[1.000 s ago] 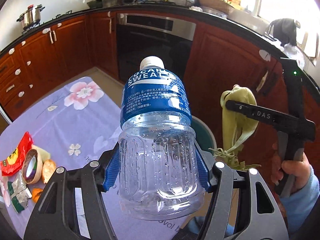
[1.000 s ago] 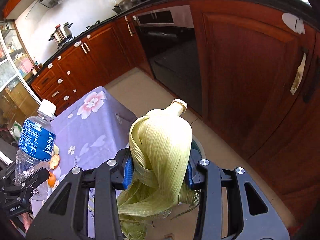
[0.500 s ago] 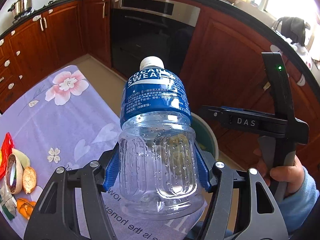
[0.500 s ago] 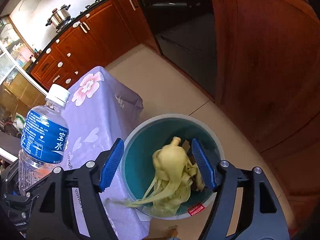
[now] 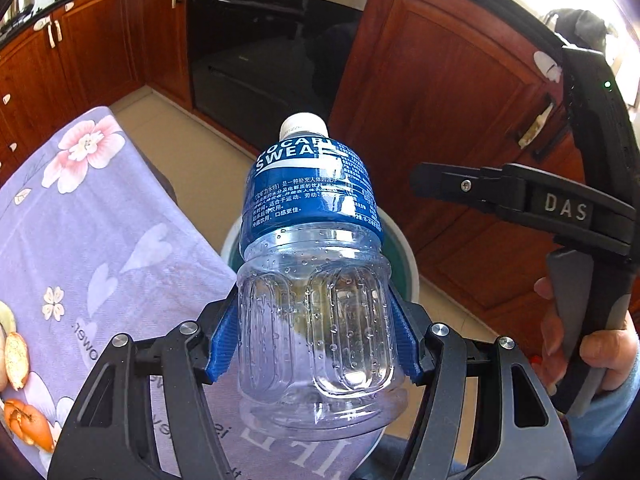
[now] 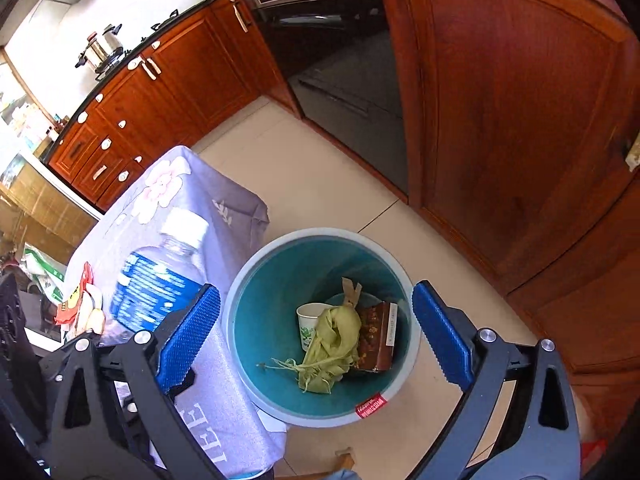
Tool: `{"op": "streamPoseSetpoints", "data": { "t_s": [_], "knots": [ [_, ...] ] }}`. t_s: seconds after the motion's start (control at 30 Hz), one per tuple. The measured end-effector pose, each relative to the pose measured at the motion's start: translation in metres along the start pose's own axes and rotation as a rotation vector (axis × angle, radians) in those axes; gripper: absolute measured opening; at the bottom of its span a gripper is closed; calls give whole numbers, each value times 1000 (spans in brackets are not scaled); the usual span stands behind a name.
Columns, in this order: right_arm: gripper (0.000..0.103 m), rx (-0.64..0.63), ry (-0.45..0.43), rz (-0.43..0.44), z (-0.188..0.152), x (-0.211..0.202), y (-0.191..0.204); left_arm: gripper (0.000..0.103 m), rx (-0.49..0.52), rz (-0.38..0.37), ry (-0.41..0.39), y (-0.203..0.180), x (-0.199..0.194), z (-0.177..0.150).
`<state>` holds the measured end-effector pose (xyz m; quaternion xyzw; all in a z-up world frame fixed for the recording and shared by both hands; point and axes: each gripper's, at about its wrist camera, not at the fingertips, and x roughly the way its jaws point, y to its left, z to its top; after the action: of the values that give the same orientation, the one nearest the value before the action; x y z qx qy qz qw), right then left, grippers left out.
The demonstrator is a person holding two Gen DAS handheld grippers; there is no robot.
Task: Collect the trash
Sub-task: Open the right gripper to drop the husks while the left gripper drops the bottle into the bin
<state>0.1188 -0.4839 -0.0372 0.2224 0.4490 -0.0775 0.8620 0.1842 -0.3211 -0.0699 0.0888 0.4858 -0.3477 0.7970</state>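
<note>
My left gripper (image 5: 316, 344) is shut on a clear plastic bottle (image 5: 312, 240) with a blue label and white cap, held upright above the table's edge; the bottle (image 6: 156, 280) also shows blurred at the left of the right wrist view. My right gripper (image 6: 316, 336) hangs over the teal trash bin (image 6: 256, 312), its jaws still opening with nothing between them. A green corn husk (image 6: 332, 340) lies at the bin's bottom beside a paper cup (image 6: 310, 320) and a brown box (image 6: 376, 336). The bin's rim (image 5: 408, 256) peeks out behind the bottle.
A purple flowered tablecloth (image 5: 92, 232) covers the table left of the bin. Orange peel (image 5: 28, 420), bread pieces (image 5: 16, 360) and a red wrapper (image 6: 74, 296) lie on it. Wooden cabinets (image 6: 520, 120) and a dark oven (image 5: 264, 40) stand behind. A hand (image 5: 600, 364) grips the right tool.
The right gripper let go of the corn husk, which dropped to the bottom of the bin, and its jaws spread wide. The left gripper carried the bottle down and closer to the bin.
</note>
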Motion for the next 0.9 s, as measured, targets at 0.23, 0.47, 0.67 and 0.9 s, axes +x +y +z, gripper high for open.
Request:
{"op": "streamPoseSetpoints", "data": {
  "t_s": [0.23, 0.47, 0.67, 0.9],
  "knots": [
    [96, 2, -7, -5, 0, -8, -5, 65, -9, -31, 47, -12, 14, 0],
    [96, 22, -2, -7, -1, -9, -13, 66, -13, -48, 116, -19, 36, 8],
    [96, 43, -4, -21, 0, -12, -20, 77, -34, -67, 147, -18, 52, 33],
    [96, 46, 14, -20, 0, -9, -19, 94, -36, -38, 88, -16, 41, 39]
  ]
}}
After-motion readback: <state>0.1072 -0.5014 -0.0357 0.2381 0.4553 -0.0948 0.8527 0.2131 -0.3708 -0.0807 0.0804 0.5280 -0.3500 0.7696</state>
